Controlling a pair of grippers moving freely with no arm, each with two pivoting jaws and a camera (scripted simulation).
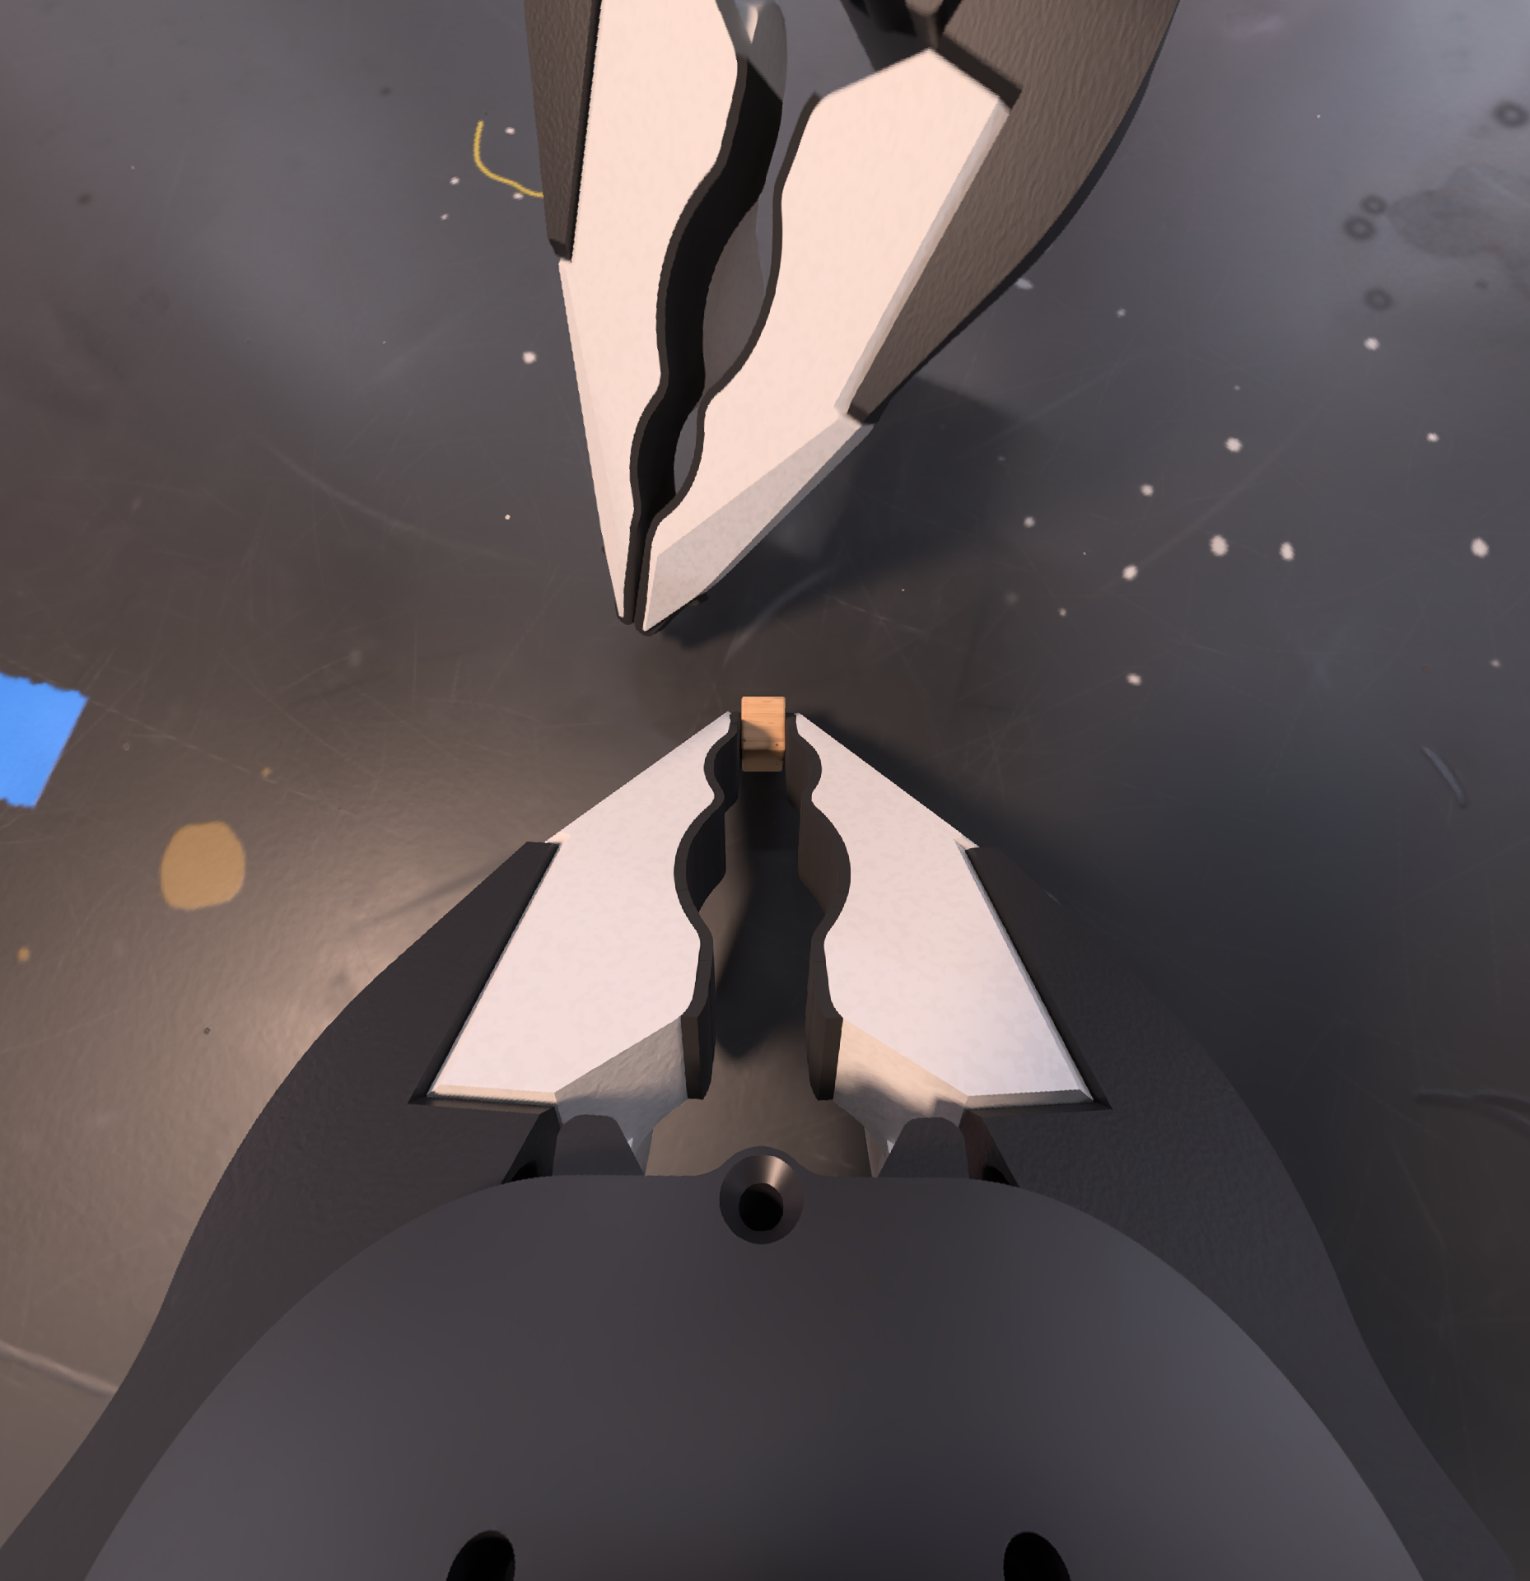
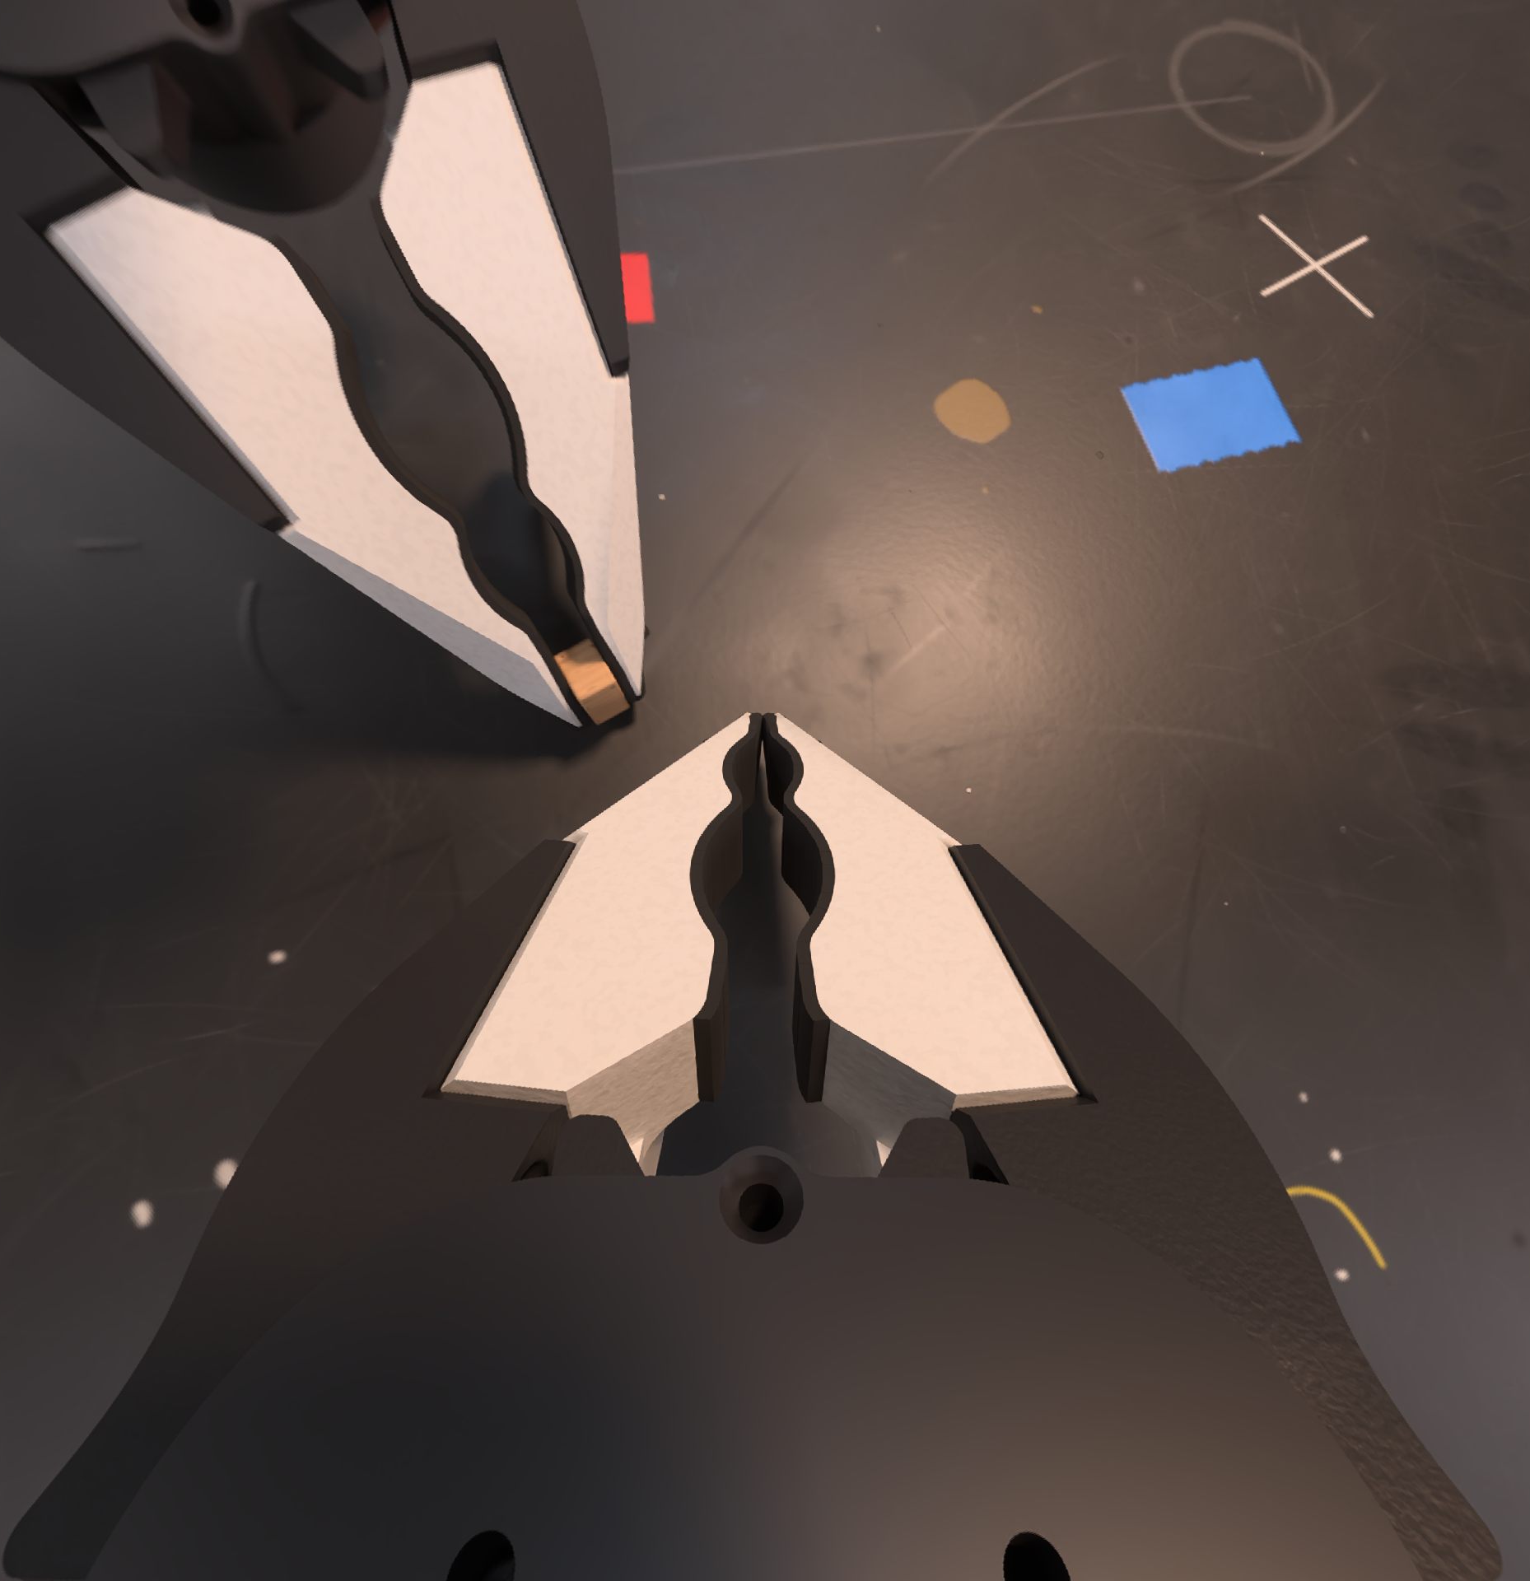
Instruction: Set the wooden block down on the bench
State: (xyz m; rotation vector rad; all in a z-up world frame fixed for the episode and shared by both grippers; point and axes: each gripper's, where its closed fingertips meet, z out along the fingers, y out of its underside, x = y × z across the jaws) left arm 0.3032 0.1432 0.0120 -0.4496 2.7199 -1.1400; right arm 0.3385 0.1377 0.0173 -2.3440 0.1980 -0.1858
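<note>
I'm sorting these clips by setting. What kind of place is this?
Probably a workshop bench: a dark, scratched top with paint specks, a blue tape patch and a chalk cross. The left claw holds a small wooden block just above it.

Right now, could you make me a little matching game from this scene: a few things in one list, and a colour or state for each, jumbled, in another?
Things:
1. left gripper
2. right gripper
3. wooden block
4. piece of tape lying flat on the bench

Colour or state:
A. blue
B. fingertips closed together, holding nothing
C. pale tan, pinched between two fingertips
D. fingers closed on a small block

Pairs: 1-D, 2-B, 3-C, 4-A
</note>
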